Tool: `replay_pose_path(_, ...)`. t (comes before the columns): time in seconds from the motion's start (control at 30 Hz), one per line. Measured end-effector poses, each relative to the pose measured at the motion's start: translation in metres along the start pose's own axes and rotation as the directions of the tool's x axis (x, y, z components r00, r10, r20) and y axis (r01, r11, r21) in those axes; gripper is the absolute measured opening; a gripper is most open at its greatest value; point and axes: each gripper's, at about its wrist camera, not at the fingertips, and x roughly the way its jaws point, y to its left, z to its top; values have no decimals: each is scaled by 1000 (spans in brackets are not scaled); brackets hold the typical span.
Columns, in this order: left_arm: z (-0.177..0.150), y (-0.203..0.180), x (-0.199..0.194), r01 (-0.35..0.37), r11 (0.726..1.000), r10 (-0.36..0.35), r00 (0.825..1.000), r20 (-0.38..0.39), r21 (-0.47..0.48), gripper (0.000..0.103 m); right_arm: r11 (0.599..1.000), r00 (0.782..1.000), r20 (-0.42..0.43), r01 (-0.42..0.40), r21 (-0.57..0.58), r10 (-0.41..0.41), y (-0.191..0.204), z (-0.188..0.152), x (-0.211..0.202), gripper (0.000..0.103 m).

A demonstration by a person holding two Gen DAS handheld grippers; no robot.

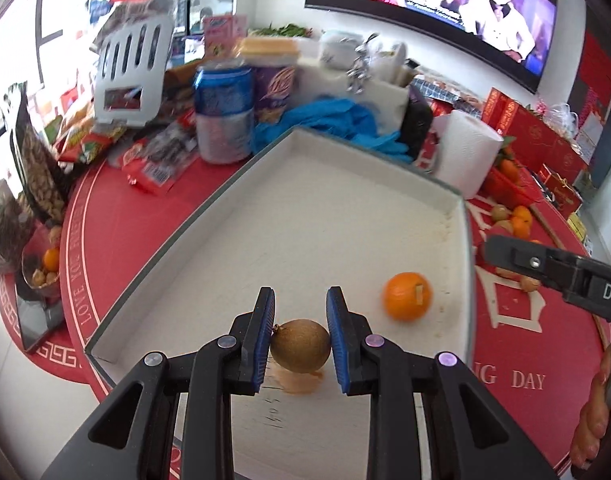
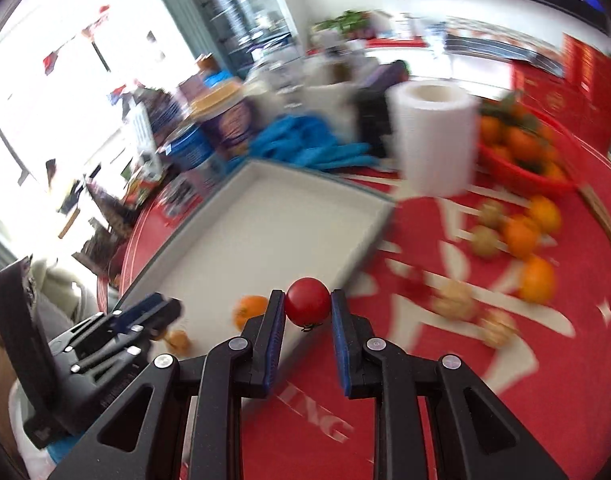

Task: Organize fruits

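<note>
In the left wrist view my left gripper point(image 1: 301, 336) is shut on a small brown round fruit point(image 1: 300, 345), held just above the floor of the white tray point(image 1: 265, 216). An orange point(image 1: 407, 297) lies in the tray to its right. My right gripper point(image 2: 307, 312) is shut on a red cherry tomato point(image 2: 307, 306) above the tray's near right edge point(image 2: 369, 236). The right wrist view also shows the orange point(image 2: 249, 310) in the tray and the left gripper point(image 2: 161, 312) at lower left. The right gripper's tip point(image 1: 501, 250) pokes in at the right of the left view.
Loose oranges point(image 2: 537, 278) and brown fruits point(image 2: 485, 242) lie on the red tablecloth point(image 2: 425, 360) right of the tray. A red basket of oranges point(image 2: 521, 148) and a paper towel roll point(image 2: 435, 140) stand behind. Cans point(image 1: 223, 112), snack packets and blue gloves point(image 1: 329, 120) crowd the tray's far side.
</note>
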Motion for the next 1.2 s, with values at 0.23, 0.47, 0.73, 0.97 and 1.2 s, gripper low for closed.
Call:
replay_pose_path(0.23, -6, 4, 16, -42, 999, 42, 999, -9, 25, 55, 998, 996, -83, -26, -55, 22, 31, 16, 48, 25)
replay_pose_path(0.47, -5, 17, 10, -45, 999, 46, 998, 33, -23, 81, 996, 996, -30, -86, -37, 85, 28, 24, 37, 103)
replay_pose_path(0.73, -1, -16, -21, -21, 998, 15, 996, 91, 65, 81, 998, 995, 94, 5, 60, -11, -38, 19, -29, 103)
replay_pose_path(0.97, -21, -103, -36, 80, 962, -100, 993, 62, 262, 81, 957, 963, 52, 255, 137, -264, -108, -30, -62, 103)
replay_pose_path(1.2, -55, -180, -3, 72, 930, -74, 997, -10, 361, 81, 895, 906, 13, 415, 161, -423, -163, -80, -79, 103)
